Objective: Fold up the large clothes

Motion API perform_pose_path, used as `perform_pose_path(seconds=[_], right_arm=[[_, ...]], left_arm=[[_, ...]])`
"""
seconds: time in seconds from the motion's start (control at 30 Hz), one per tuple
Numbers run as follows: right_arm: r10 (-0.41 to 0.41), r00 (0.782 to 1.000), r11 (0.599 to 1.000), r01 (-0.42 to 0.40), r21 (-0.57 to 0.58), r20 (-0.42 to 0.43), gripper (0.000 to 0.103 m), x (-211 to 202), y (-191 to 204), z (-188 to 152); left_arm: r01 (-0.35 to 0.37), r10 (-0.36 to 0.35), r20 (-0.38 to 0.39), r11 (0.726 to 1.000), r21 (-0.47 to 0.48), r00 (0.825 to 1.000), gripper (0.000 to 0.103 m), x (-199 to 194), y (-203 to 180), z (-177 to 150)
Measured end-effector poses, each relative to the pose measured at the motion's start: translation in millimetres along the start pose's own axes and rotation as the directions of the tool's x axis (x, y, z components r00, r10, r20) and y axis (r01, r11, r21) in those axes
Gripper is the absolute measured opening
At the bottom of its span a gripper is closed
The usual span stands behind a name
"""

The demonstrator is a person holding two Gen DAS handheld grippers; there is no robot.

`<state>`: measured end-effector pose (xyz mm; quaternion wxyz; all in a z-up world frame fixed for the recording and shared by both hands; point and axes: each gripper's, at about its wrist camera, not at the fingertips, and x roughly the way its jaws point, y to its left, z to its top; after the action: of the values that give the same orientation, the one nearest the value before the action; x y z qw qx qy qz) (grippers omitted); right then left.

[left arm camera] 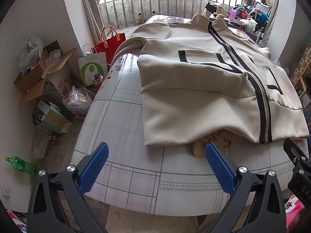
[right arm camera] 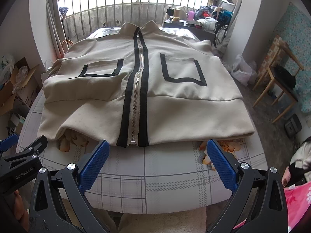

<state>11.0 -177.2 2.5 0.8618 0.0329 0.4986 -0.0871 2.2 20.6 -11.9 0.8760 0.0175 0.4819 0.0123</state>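
Observation:
A beige zip-up jacket (right arm camera: 171,104) with black trim and two black-outlined pockets lies front up on the checked bed cover (right arm camera: 155,167), collar toward the window, sleeves tucked in. In the left wrist view the same jacket (left arm camera: 194,89) fills the bed's right part, its hem lifted in a small arch. My left gripper (left arm camera: 156,152) hovers open before the hem's left half, nothing between its blue pads. My right gripper (right arm camera: 157,150) is open too, just short of the hem by the zipper's lower end. The left gripper's black body (right arm camera: 21,163) shows at the right wrist view's left edge.
Left of the bed stand cardboard boxes (left arm camera: 44,73), paper bags (left arm camera: 93,66), a red bag (left arm camera: 110,40) and a green bottle (left arm camera: 21,165) on the floor. A wooden chair (right arm camera: 279,83) stands to the right. A cluttered dark table (right arm camera: 194,27) and window railing (right arm camera: 136,5) lie beyond the bed.

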Motion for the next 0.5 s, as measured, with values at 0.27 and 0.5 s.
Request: perform_pose_path(seconds=[0.27, 0.5], right_arm=[[-0.008, 1.000, 1.000, 0.008, 0.004, 0.007, 0.096, 0.9, -2.7, 2.5], [-0.007, 1.000, 1.000, 0.006, 0.003, 0.024, 0.096, 1.4, -4.9, 7.5]], left_arm=[[-0.011, 0.011, -0.002, 1.000, 0.004, 1.000, 0.098, 2.1, 3.0, 2.5], [-0.021, 0.021, -0.008, 1.000, 0.010, 1.000, 0.098, 7.5, -0.9, 4.9]])
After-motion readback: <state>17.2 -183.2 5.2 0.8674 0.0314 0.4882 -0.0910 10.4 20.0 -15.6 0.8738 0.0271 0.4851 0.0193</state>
